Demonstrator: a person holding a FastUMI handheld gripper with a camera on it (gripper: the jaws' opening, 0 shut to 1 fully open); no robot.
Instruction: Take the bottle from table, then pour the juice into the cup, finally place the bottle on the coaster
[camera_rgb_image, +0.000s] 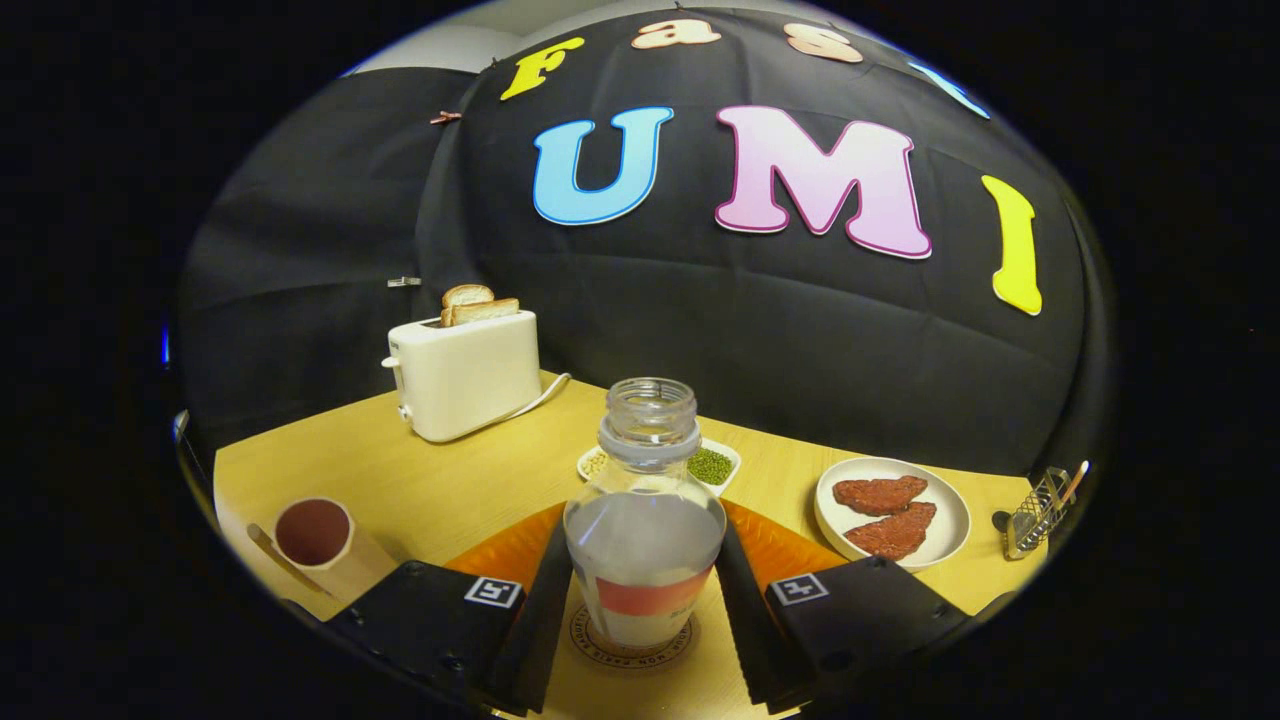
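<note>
Bottle: upright, uncapped – between the jaws, standing on the coaster.
Jaws: flanking the bottle's sides – contact unclear.

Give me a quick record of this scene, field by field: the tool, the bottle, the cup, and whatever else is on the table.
tool: fingers on both sides of the bottle, pressing it
bottle: upright, uncapped, standing on the coaster
cup: left of the fingers, near the table's edge
toaster: beyond the cup, bread in its slots
plate: right of the bottle, two reddish pieces on it
</note>
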